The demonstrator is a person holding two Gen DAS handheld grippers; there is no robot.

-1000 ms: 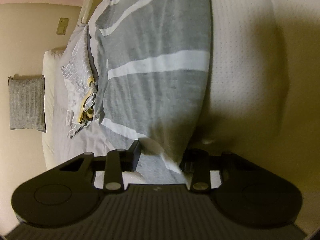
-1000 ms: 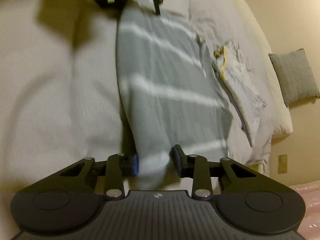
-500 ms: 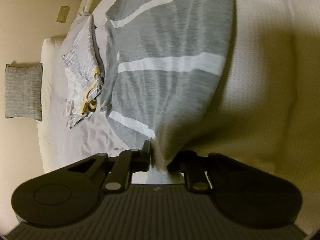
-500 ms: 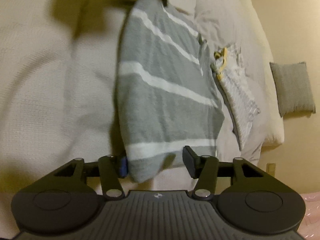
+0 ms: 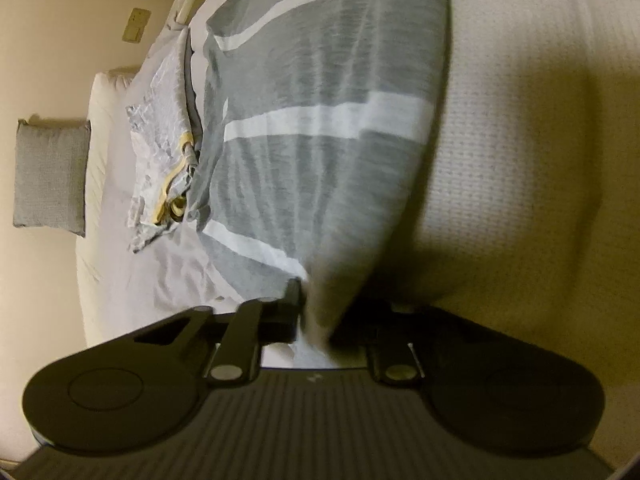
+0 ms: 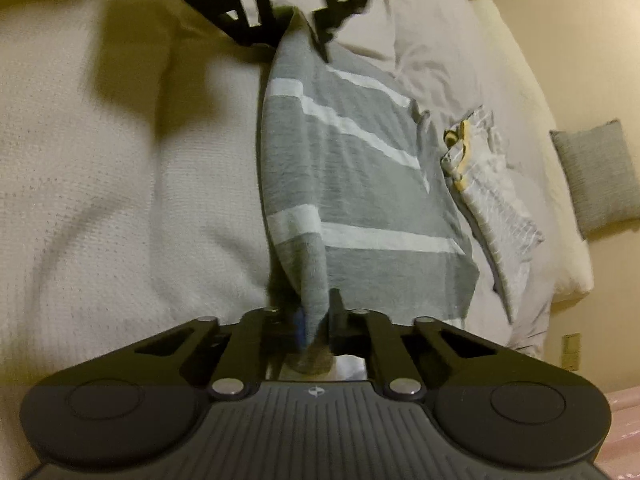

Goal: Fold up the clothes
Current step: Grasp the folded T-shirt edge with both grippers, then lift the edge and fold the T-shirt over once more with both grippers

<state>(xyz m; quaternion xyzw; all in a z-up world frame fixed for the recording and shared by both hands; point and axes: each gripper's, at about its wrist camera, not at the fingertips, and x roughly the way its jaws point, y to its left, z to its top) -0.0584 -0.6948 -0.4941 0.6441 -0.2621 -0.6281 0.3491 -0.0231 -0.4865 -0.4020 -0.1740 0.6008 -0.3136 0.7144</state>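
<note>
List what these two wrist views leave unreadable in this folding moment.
- Left gripper, left wrist view: the far finger is lost in shadow behind the striped garment.
- Striped garment's underside, both views: its own fold hides it.
- Patterned garment, right wrist view: crumpled, type unclear.
- Right gripper: pads buried in cloth.

A cream textured blanket (image 6: 120,184) is spread over one side of the bed, and a pale grey sheet (image 6: 452,56) is seen rumpled over the other. A grey cushion (image 5: 50,176) is propped against the beige wall (image 5: 60,40) at the edge of the white mattress (image 5: 94,184). A switch plate (image 5: 136,25) is fixed to that wall.
</note>
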